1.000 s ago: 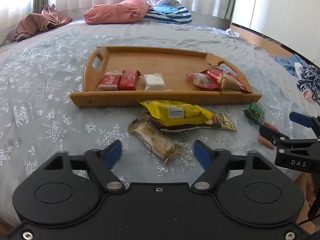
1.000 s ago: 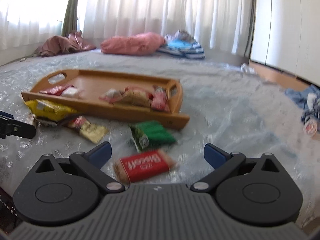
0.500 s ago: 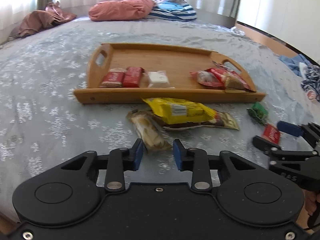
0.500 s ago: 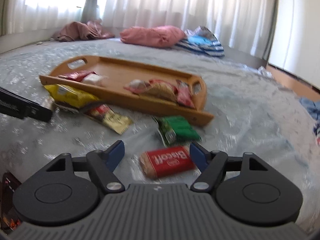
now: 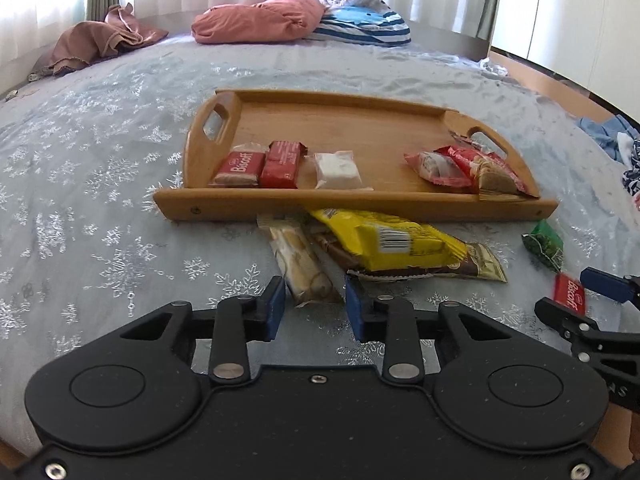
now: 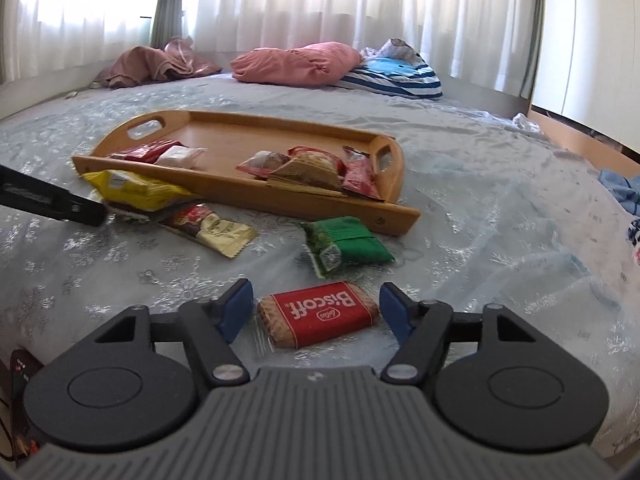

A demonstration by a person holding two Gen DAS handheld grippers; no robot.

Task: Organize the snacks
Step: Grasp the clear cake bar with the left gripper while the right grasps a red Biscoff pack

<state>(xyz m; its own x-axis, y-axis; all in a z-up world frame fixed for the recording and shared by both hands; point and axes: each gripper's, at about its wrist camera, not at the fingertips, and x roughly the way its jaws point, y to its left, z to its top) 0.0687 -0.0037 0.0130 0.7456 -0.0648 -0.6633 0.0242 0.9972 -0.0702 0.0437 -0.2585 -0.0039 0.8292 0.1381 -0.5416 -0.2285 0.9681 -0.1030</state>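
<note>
**A:** Start with the left wrist view. What is the left claw (image 5: 315, 305) doing?

**B:** Its blue fingers (image 5: 275, 307) are drawn in on the near end of a clear-wrapped wafer packet (image 5: 298, 261), one at each side. They look to be pinching it. The packet lies on the bed (image 5: 100, 220), running away from the claw toward the wooden tray (image 5: 360, 207).

**A:** And the other snacks there?

**B:** A yellow packet (image 5: 384, 242) lies just in front of the tray's near wall, on top of a brown and gold packet (image 5: 478, 265). A green packet (image 5: 544, 245) sits further right on the bed. Inside the tray, two red biscuit packs (image 5: 260, 163) and a white packet (image 5: 338, 170) are lined up at the left, with a heap of red wrappers (image 5: 460, 166) at the right end. At the far right edge the right claw (image 5: 576, 298) shows, with a red Biscoff pack (image 5: 570, 294) between its fingers.

**A:** Now the right wrist view.

**B:** The right claw (image 6: 316, 312) is closing around the red Biscoff pack (image 6: 320, 314), which lies flat on the bed between the fingers. The left pad (image 6: 236, 310) is at or almost at its end; a small gap remains at the right pad, so it is not pinched yet.

**A:** Anything beyond it?

**B:** The green packet (image 6: 346, 245) lies just past the pack, near the tray's corner (image 6: 396, 216). A finger of the left claw (image 6: 52, 202) enters from the left edge, beside the yellow packet (image 6: 132, 190).
</note>
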